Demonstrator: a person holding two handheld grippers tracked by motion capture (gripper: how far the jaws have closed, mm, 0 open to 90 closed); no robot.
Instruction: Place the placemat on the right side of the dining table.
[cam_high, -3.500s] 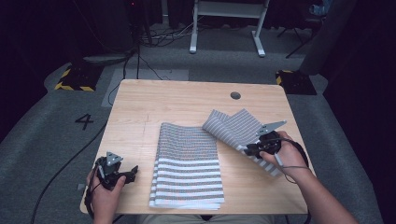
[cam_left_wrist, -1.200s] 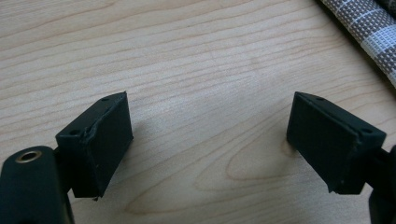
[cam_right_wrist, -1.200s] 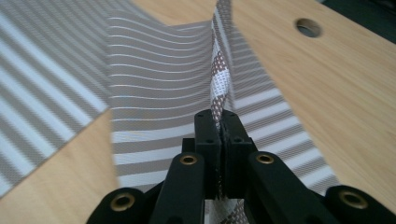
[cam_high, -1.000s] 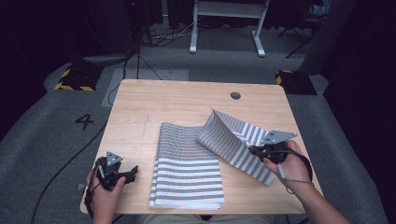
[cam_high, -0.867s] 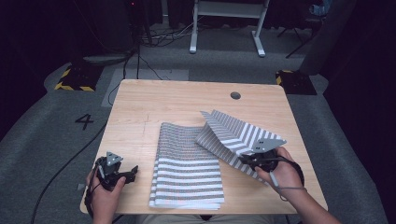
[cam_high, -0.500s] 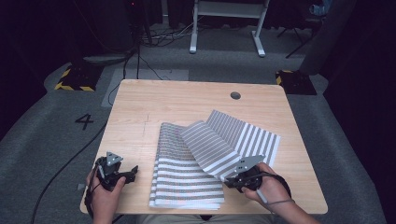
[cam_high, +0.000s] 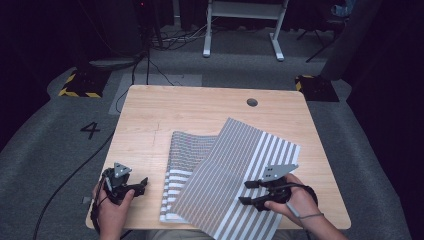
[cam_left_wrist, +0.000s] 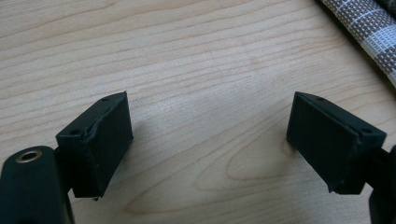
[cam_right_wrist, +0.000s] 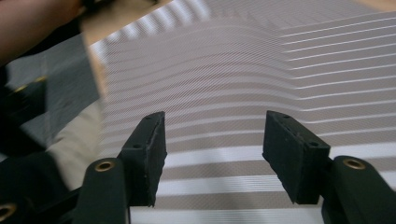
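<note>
Left claw (cam_left_wrist: 210, 140): released, over bare counter (cam_left_wrist: 196, 56). Right claw (cam_right_wrist: 215, 154): released above striped cloth (cam_high: 235, 180); high view alone shows second cloth (cam_high: 187, 150) beneath.

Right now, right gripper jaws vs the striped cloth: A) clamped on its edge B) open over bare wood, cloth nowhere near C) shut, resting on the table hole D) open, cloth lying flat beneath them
D: in the right gripper view the right gripper has its jaws standing well apart, with the striped cloth spread out beneath and beyond them, nothing pinched between them.
</note>
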